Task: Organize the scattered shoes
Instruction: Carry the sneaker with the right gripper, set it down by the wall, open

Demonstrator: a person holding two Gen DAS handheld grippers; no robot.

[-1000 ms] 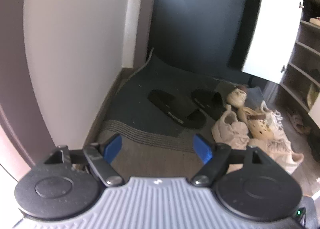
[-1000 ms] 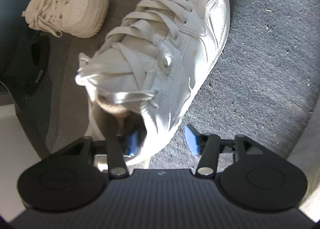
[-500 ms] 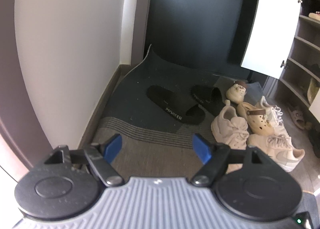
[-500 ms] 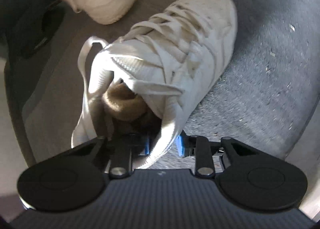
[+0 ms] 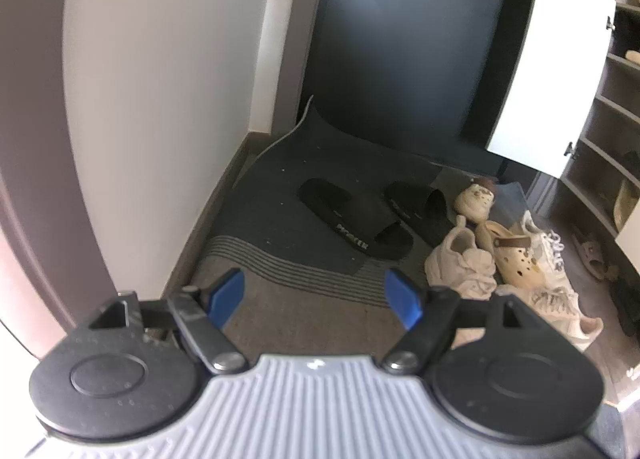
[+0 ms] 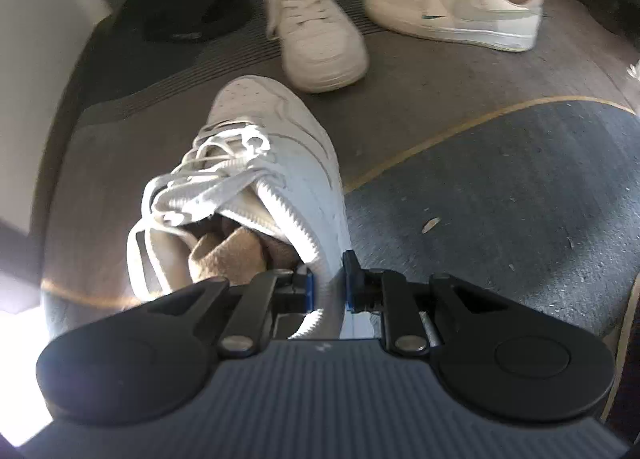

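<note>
In the right wrist view a white lace-up sneaker [image 6: 272,139] hangs toe-forward over the floor mat. My right gripper [image 6: 329,283] is closing, its blue pads pressing the sneaker's collar wall from inside and outside. A tan lining shows inside the shoe. My left gripper [image 5: 316,295] stands open above the mat with nothing between its fingers. Ahead of it lie two black slides [image 5: 352,227], a cream sneaker [image 5: 460,263], a beige clog [image 5: 516,255] and another pale sneaker [image 5: 560,299].
A white wall stands at the left and a dark door at the back. An open white cabinet door [image 5: 548,71] hangs before the shoe shelves [image 5: 612,131] at the right. Two more white sneakers [image 6: 312,27] [image 6: 460,11] lie on the mat [image 6: 440,91].
The right gripper's jaws closed onto the sneaker's collar. It rose and rolled with the shoe, so the other sneakers now show ahead. The left gripper stayed nearly still.
</note>
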